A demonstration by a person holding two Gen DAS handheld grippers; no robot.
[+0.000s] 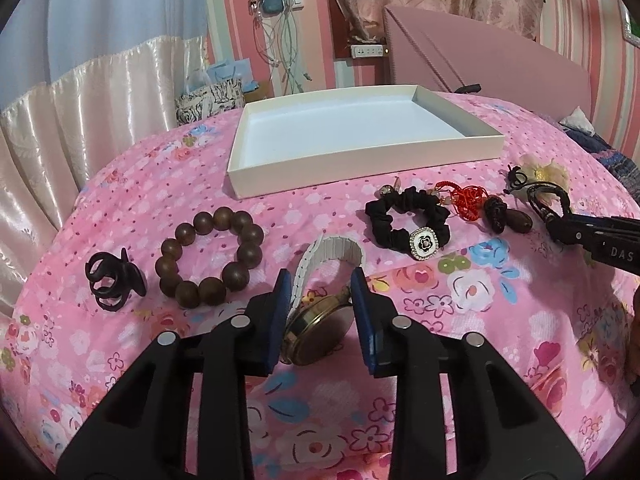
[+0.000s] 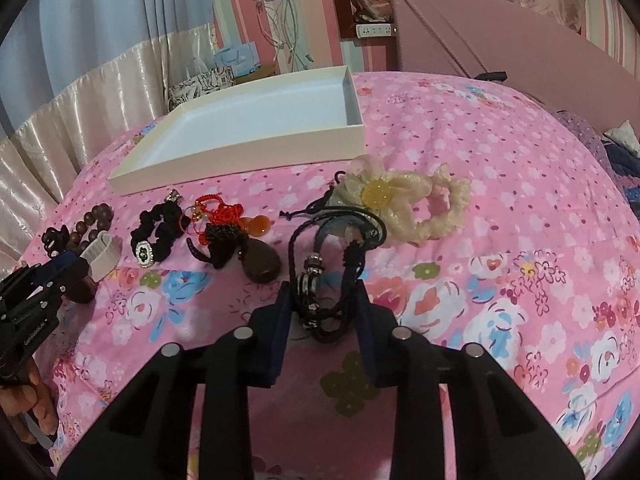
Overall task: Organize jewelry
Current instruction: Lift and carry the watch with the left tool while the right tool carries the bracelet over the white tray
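Note:
On the pink floral bedspread my left gripper (image 1: 320, 276) is shut on a gold-cased watch (image 1: 320, 328), whose white strap (image 1: 320, 252) arches up ahead of the pads. Left of it lie a wooden bead bracelet (image 1: 208, 256) and a black claw clip (image 1: 112, 280). A black scrunchie (image 1: 400, 216) and a red knotted charm (image 1: 468, 200) lie to the right. My right gripper (image 2: 324, 286) is shut on a black cord bracelet (image 2: 316, 280) with metal beads. A cream flower scrunchie (image 2: 400, 200) lies just beyond it. The white tray (image 1: 360, 168) stands behind the row, with nothing in it.
A brown drop pendant (image 2: 264, 264) lies left of the cord bracelet. A satin curtain (image 1: 80, 120) hangs past the bed's left edge. A pink headboard (image 1: 500, 48) rises at the back right. A person's hand (image 2: 36, 400) holds the left gripper's handle.

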